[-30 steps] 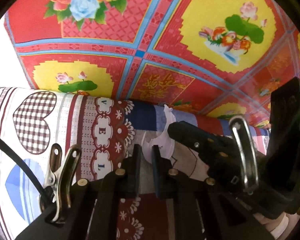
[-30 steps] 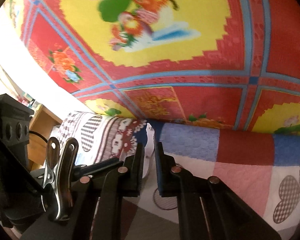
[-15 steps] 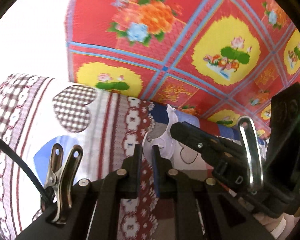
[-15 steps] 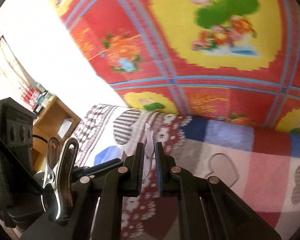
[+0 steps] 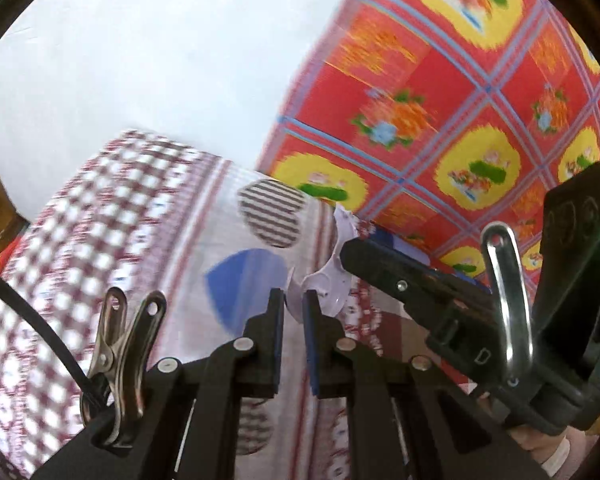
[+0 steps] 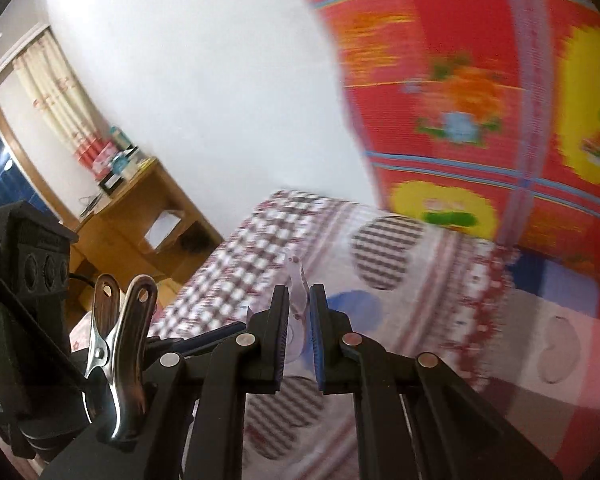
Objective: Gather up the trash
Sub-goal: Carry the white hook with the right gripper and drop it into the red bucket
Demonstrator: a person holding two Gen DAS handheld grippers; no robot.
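A thin, translucent white plastic scrap [image 5: 327, 280] is pinched at once by the left gripper [image 5: 293, 306] and the right gripper [image 6: 299, 306], both closed on it. It is held above the heart-patterned patchwork quilt [image 5: 112, 240], near the quilt's edge below the red floral cloth [image 5: 440, 92]. Its long axis runs between the two sets of jaws, so neither hand is nearer.

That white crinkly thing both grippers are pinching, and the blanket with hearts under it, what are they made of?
The white scrap looks like thin plastic film: pale, slightly see-through, glossy, crumpled between the left hand-held gripper and right hand-held gripper. It might be waxy paper; blur leaves that open. The heart-patterned blanket looks like soft printed cotton-like cloth: matte, gently draped.
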